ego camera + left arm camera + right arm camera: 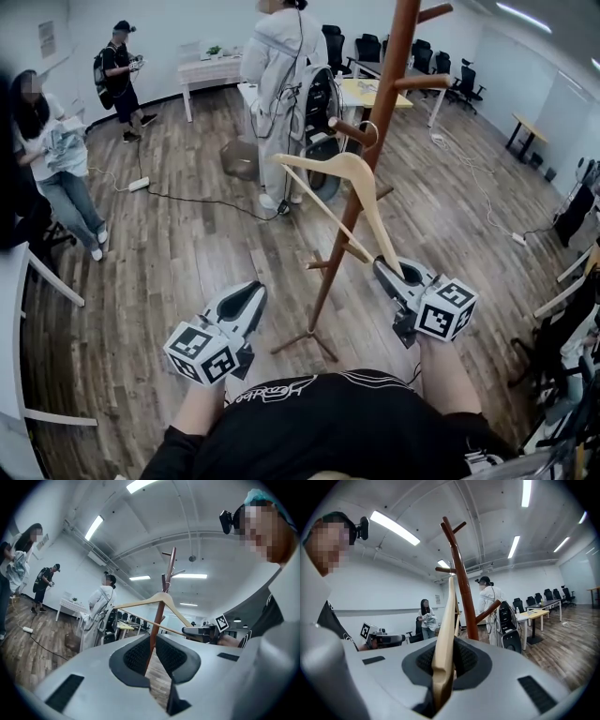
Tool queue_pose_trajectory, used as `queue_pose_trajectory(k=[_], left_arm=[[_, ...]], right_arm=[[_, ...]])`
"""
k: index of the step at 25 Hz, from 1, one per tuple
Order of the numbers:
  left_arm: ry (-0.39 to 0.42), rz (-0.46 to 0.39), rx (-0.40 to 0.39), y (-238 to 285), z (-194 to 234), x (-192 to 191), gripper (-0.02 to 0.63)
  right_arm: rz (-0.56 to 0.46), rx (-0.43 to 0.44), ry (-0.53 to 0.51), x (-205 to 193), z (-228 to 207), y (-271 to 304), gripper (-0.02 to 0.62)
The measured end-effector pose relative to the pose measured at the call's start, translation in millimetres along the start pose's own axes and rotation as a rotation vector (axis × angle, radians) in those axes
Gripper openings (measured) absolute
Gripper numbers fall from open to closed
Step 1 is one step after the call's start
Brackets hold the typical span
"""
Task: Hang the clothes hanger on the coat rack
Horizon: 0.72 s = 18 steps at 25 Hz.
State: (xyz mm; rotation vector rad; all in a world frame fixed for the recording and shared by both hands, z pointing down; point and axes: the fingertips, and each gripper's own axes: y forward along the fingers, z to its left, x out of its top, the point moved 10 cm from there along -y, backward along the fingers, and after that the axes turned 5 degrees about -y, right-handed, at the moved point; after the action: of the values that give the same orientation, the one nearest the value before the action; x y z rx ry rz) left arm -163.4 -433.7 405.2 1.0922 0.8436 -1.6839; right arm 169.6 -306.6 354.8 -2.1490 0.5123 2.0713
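At the far left of the head view a person in a pale top (pixel 47 141) stands at the edge of the wooden floor (pixel 169 272), and behind them a person with a backpack (pixel 120 70) stands near a white table (pixel 211 70). Low in the picture, the left gripper (pixel 261 289) is held out level, well apart from the rack. Its fingers stand a little apart with nothing in the gap, through which only the distant pole shows. Further back, a person in a white coat (pixel 281 75) stands just left of the brown coat rack (pixel 392 84), whose pole leans across the middle of the view. The pale wooden hanger (pixel 354 169) sits against this pole, its hook up by a short peg; whether the hook rests on the peg cannot be told. The right gripper (pixel 380 264) has its fingers clamped on the lower end of the hanger's right arm. Black office chairs (pixel 441 61) line the back right.
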Motion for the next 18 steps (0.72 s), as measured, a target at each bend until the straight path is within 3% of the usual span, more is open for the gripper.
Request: queue_pose_trajectory(k=[18], left_arm=[[-0.015, 0.028, -0.038, -19, 8, -7, 0.041]], right_arm=[[0.008, -0.063, 0.086, -23, 1, 4, 0.057]])
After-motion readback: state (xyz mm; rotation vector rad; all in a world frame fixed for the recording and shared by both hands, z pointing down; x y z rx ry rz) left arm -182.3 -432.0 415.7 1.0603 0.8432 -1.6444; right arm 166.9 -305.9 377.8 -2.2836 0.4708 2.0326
